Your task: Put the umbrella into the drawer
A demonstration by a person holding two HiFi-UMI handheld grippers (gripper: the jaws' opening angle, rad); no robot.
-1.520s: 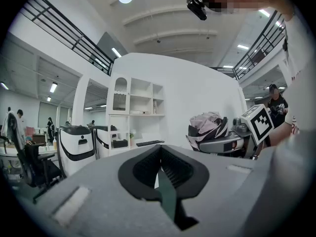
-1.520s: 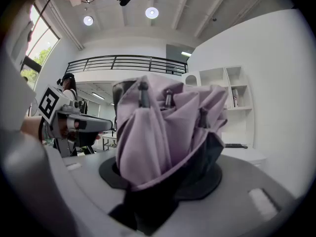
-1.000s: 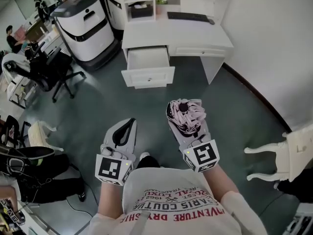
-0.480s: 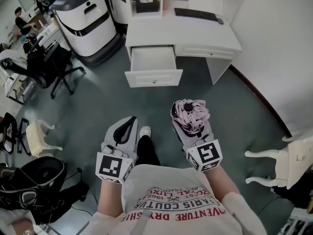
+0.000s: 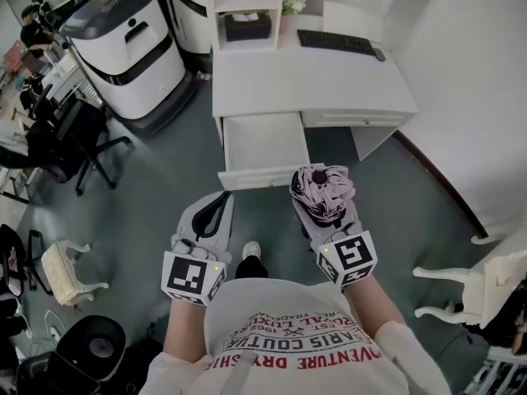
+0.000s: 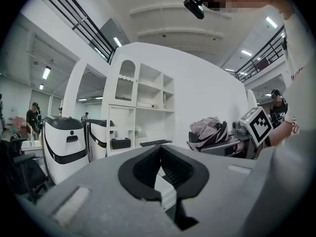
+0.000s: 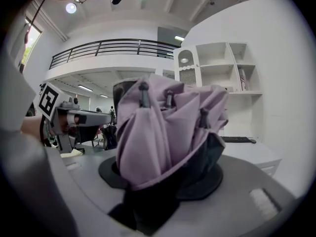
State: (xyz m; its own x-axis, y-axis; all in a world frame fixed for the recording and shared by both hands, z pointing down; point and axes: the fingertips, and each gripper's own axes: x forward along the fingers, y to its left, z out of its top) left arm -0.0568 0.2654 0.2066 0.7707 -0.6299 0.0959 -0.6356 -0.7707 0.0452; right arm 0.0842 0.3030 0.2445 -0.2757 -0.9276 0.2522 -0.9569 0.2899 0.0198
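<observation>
Progress stood at roughly the halfway mark, as I judged it: the folded pink-and-black umbrella (image 5: 323, 192) was already picked up but not yet stowed. The right gripper (image 5: 324, 212) had its jaws clamped about halfway closed around the umbrella's dark lower part, with the bunched pink canopy and its rib tips sticking out past the jaws. The left gripper (image 5: 212, 212) carried nothing; its jaws met at the tips, leaving only a leaf-shaped hollow between the pads, through which a bit of white furniture showed. The drawer (image 5: 251, 179) was pulled out from the front edge of the white desk (image 5: 313, 76), under its left part, and nothing could be seen lying inside it. In the head view the umbrella sat just at the drawer's front right corner, short of the open cavity; how high it was held above the drawer front I could not tell. What remained was to carry the umbrella over the drawer front, lower it inside and let go; whether the drawer was then to be shut the task did not say. Compared with a second earlier, the person had walked up to the desk: the drawer had been well apart from both grippers and was now just ahead of them, while the grip on the umbrella and the empty left gripper looked unchanged.
</observation>
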